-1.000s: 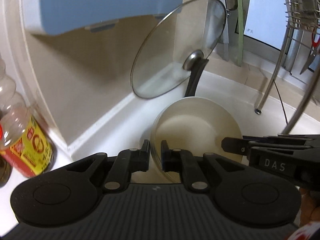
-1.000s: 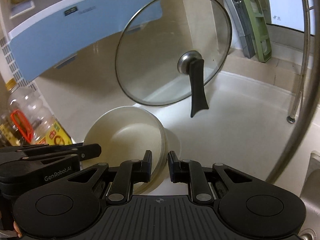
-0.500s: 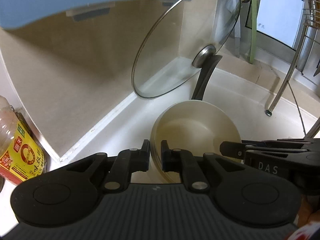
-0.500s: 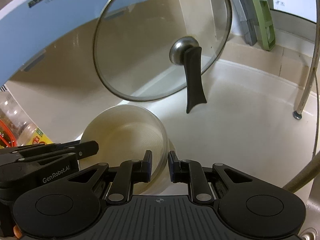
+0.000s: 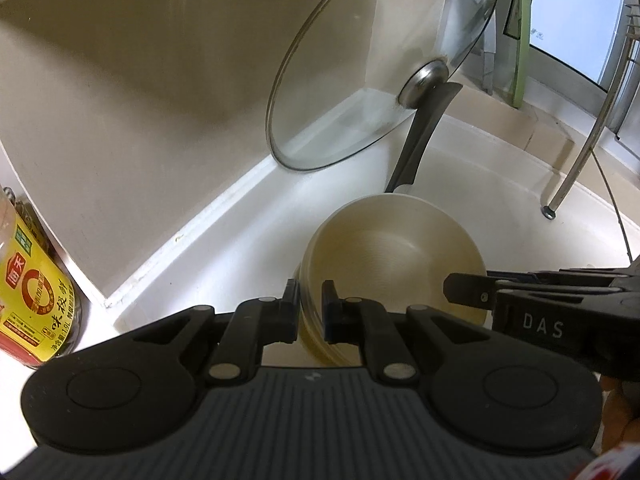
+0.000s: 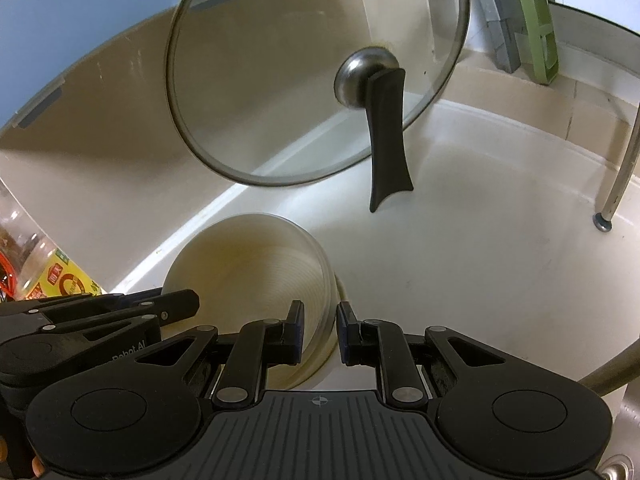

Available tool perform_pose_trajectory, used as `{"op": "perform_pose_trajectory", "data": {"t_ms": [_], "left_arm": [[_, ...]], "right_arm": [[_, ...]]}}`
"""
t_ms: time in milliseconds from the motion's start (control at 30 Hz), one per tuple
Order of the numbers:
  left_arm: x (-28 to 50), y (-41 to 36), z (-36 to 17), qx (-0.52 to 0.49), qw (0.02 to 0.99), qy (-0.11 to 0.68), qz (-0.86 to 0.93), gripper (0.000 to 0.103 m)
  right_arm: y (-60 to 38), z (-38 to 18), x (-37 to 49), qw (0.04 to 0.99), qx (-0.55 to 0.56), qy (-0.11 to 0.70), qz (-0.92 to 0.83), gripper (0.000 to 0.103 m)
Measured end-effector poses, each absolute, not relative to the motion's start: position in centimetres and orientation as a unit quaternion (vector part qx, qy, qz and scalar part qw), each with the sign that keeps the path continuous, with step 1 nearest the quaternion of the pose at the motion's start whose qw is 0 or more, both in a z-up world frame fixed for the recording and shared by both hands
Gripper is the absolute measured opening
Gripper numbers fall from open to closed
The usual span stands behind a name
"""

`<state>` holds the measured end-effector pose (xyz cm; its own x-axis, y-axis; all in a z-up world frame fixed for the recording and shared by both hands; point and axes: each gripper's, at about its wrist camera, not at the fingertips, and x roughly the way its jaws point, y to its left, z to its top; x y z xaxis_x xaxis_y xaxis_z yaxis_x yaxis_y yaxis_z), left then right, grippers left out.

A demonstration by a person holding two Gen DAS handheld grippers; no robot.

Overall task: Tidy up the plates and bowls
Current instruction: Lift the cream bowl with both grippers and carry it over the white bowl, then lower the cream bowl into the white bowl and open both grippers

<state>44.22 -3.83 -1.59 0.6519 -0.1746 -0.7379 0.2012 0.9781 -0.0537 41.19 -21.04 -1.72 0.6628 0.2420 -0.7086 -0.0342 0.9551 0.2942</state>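
A stack of cream bowls (image 5: 396,248) sits low over the white counter (image 5: 224,256), held from both sides. My left gripper (image 5: 311,304) is shut on the stack's left rim, one finger inside and one outside. My right gripper (image 6: 319,328) is shut on the right rim of the same bowls (image 6: 248,272). In the left wrist view the right gripper's fingers (image 5: 472,292) reach in from the right. In the right wrist view the left gripper's fingers (image 6: 176,304) reach in from the left.
A glass pot lid (image 6: 312,72) with a black handle (image 6: 388,140) leans against the beige wall just behind the bowls. An oil bottle (image 5: 28,300) stands at left. A metal rack leg (image 6: 612,184) stands at right, green and grey boards (image 6: 536,28) behind.
Both grippers have moved forward and down with the bowls toward the counter by the lid. The lid looms larger and the blue hood has slid up out of the left view.
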Motion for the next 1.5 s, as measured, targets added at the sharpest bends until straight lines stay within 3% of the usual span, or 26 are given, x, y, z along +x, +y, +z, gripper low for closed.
{"op": "perform_pose_trajectory", "data": {"t_ms": [933, 1100, 1500], "left_arm": [[44.3, -3.5, -2.1, 0.016, 0.907, 0.406, -0.108, 0.015], [43.3, -3.4, -1.2, 0.019, 0.913, 0.392, -0.110, 0.016], [37.4, -3.2, 1.1, 0.024, 0.920, 0.373, -0.122, 0.018]], "right_arm": [[-20.6, -2.2, 41.6, 0.901, 0.110, 0.414, 0.072, 0.019], [-20.7, -1.5, 40.0, 0.911, 0.109, 0.389, 0.080, 0.046], [-21.8, 0.8, 34.0, 0.927, 0.125, 0.343, 0.085, 0.049]]}}
